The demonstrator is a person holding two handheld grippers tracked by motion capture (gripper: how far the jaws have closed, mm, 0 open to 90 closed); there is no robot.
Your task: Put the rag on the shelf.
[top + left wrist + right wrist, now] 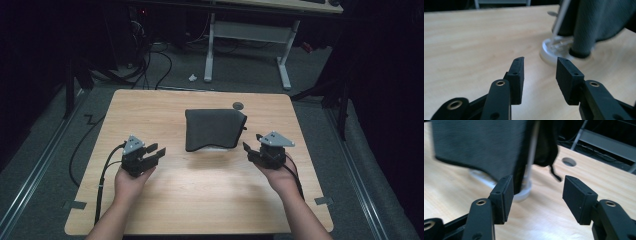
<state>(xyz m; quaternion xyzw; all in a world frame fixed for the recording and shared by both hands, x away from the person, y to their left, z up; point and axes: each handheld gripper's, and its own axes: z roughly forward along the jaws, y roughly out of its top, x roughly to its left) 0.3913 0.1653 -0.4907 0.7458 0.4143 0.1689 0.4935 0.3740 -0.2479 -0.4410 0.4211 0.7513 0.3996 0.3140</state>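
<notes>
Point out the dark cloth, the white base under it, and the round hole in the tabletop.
dark cloth (pixel 212 129), high view, middle of its draped top.
white base (pixel 551 51), left gripper view, front rim of the disc.
round hole (pixel 569 161), right gripper view, centre of the opening.

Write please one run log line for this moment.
left tongs: open, empty | right tongs: open, empty | dark cloth: draped over white stand, between both tongs | contact: none
</notes>
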